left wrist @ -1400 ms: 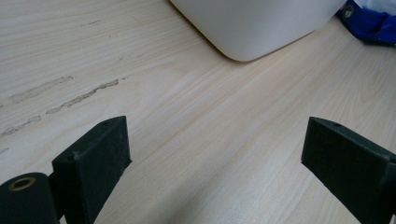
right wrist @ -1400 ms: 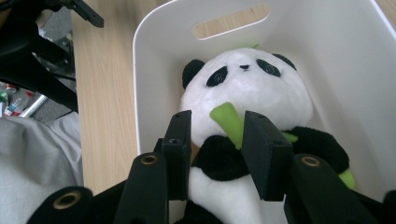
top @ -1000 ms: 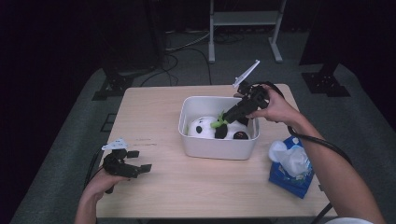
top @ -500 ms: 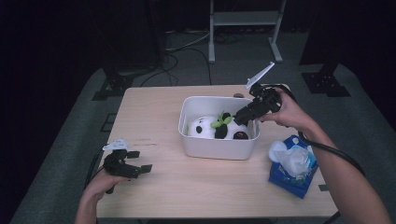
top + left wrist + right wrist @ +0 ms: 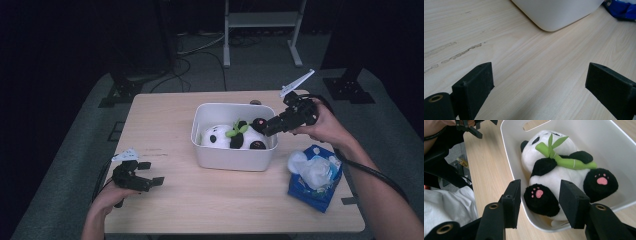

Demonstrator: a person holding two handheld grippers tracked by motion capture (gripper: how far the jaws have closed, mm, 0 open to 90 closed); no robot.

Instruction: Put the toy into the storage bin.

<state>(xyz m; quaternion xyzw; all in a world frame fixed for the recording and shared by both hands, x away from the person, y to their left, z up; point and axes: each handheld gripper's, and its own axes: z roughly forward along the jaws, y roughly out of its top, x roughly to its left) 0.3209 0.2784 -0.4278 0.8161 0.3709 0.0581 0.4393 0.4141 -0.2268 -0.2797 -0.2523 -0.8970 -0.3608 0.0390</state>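
In the white bin [image 5: 234,156] at the counter's [image 5: 165,134] centre: one plush panda [image 5: 559,176], on its back, green bamboo sprig across its chest. The right gripper [image 5: 539,199], jaws released and empty, hovers above the bin's near rim over a black foot; the left gripper [image 5: 145,181], jaws also spread, rests apart on the counter. Risk, as judged: closing on the foot alone could let the soft toy slip out or drag the light bin.

Panda toy [image 5: 231,137] in tub [image 5: 232,159] mid-table, tissue pack [image 5: 315,177] to tub's right, table [image 5: 200,210] under both
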